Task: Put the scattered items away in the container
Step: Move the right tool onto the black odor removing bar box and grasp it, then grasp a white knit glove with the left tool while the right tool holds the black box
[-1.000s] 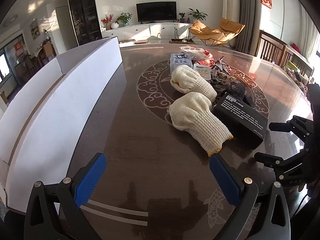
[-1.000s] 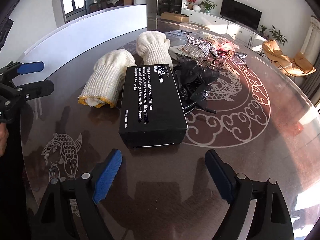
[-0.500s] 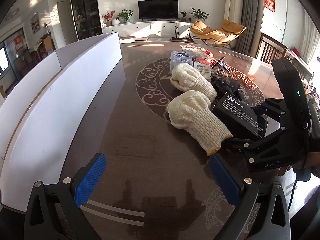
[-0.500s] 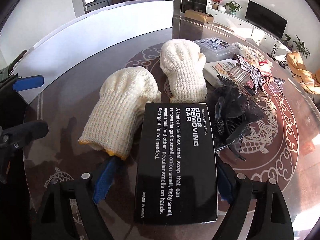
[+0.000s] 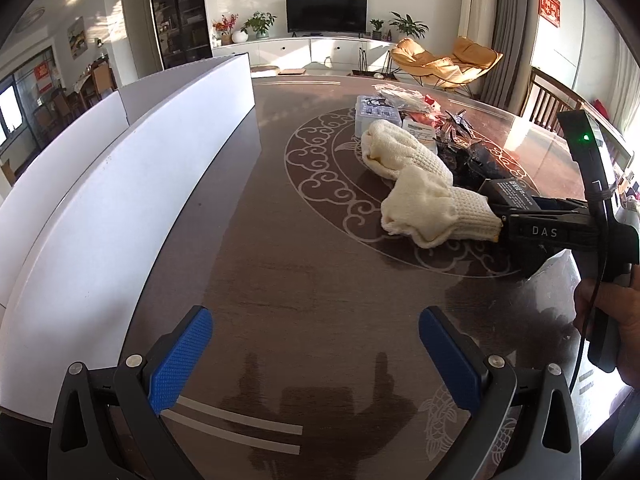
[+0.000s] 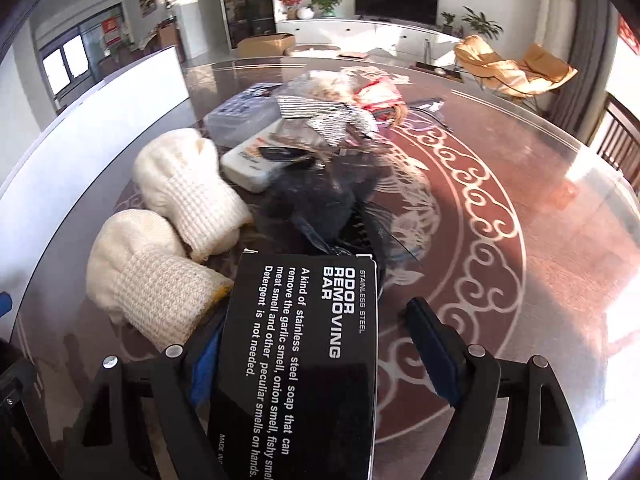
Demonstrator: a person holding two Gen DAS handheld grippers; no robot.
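Note:
A black box (image 6: pixel 304 360) printed "ODOR REMOVING BAR" lies between the fingers of my right gripper (image 6: pixel 320 348); the jaws stand open around it, with a gap on the right side. In the left wrist view the box (image 5: pixel 514 194) shows behind the right gripper. Two cream knitted gloves (image 6: pixel 156 280) (image 6: pixel 188 192) lie left of the box; they also show in the left wrist view (image 5: pixel 432 212) (image 5: pixel 400 152). My left gripper (image 5: pixel 316 356) is open and empty over bare table. The white container (image 5: pixel 120 200) stands along the left.
A heap of items lies beyond the box: a black mesh thing (image 6: pixel 320 204), a white packet (image 6: pixel 256 160), a clear plastic case (image 6: pixel 240 116), a striped bow (image 6: pixel 328 120) and red-and-white wrappers (image 6: pixel 376 92). The round glass-topped table (image 6: pixel 520 240) has its edge at the right.
My right gripper has pushed forward so the black box now sits deep between its fingers. The near glove has been nudged and turned. My left gripper has stayed roughly in place.

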